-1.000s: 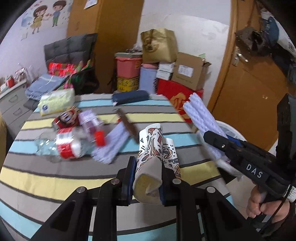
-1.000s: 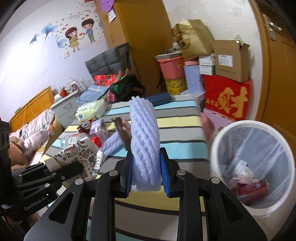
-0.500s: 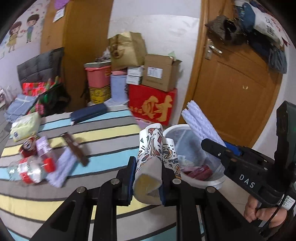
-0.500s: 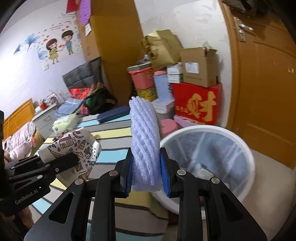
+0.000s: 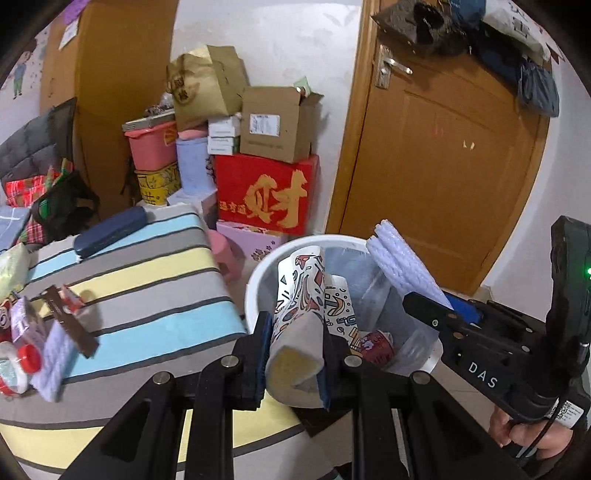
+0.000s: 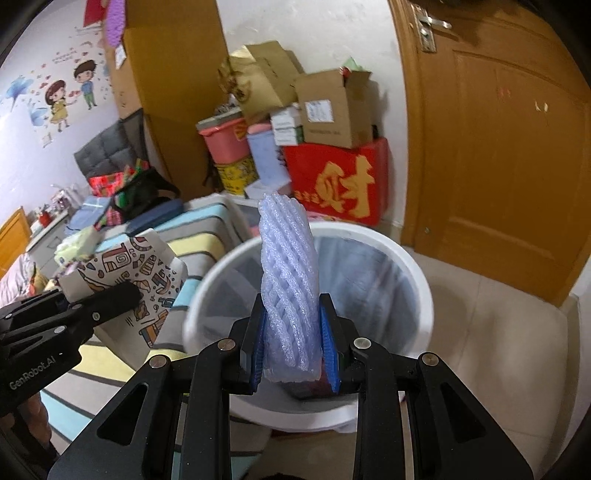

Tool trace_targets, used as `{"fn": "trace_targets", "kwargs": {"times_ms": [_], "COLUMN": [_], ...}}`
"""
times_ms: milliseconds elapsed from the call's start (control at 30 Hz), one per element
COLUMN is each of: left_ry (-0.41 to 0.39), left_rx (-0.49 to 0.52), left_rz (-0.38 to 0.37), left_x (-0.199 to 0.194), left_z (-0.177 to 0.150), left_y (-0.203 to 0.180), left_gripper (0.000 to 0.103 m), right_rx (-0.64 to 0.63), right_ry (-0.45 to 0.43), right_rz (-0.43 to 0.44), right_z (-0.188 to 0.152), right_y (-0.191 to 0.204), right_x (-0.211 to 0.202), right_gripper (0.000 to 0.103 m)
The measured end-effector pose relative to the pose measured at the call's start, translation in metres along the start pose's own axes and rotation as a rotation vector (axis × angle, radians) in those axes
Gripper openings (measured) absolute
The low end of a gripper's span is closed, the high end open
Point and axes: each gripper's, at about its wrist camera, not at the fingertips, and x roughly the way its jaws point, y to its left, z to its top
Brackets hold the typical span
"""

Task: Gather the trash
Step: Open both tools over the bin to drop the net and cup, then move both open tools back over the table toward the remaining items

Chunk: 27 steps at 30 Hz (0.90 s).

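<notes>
1. Trash: a patterned paper cup (image 5: 299, 325) is pinched in the left gripper (image 5: 293, 354); a foam net (image 6: 290, 291) is clamped in the right gripper (image 6: 295, 343).
2. Both hang over the white bin (image 6: 417, 280) beside the striped table (image 5: 140, 295).
3. Readable: "DAS" on the right gripper, "GenRobot.AI" on the left, a gold "财" on the red box (image 5: 266, 195).
4. Bin contents are mostly hidden; a red wrapper (image 5: 376, 341) shows.
5. Table litter (image 5: 33, 339) is cut off at the frame edge.

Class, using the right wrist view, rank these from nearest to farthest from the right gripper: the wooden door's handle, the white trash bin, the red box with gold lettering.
From the right gripper:
1. White trash bin, directly ahead, just below.
2. Red box, beyond the bin, against the wall.
3. Door handle, upper right, highest up.
</notes>
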Motion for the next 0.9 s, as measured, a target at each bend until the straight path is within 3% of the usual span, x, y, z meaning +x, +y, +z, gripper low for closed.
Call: {"fn": "trace_targets", "kwargs": {"times_ms": [467, 500, 567, 633, 733, 900], "left_ry": [0.071, 0.071, 0.075, 0.072, 0.065, 0.052], "left_rx": [-0.018, -0.02, -0.02, -0.027, -0.031, -0.033], "left_rz": [-0.011, -0.004, 0.01, -0.003, -0.01, -0.002], "left_x": [0.046, 0.048, 0.049, 0.048, 0.045, 0.036], "left_z": [-0.001, -0.001, 0.0, -0.001, 0.0, -0.002], "left_y": [-0.011, -0.01, -0.009, -0.007, -0.004, -0.001], "left_gripper": [0.022, 0.024, 0.043, 0.052, 0.052, 0.052], "right_rx": [0.015, 0.015, 0.01, 0.011, 0.003, 0.006], "right_ry": [0.101, 0.103, 0.114, 0.119, 0.115, 0.1], "right_rz": [-0.036, -0.044, -0.043, -0.042, -0.058, -0.056], "right_z": [-0.01, -0.01, -0.01, -0.008, -0.008, -0.007], "right_y": [-0.023, -0.024, -0.024, -0.025, -0.025, -0.023], "right_x": [0.02, 0.021, 0.022, 0.023, 0.022, 0.017], "right_gripper": [0.028, 0.028, 0.029, 0.033, 0.052, 0.052]}}
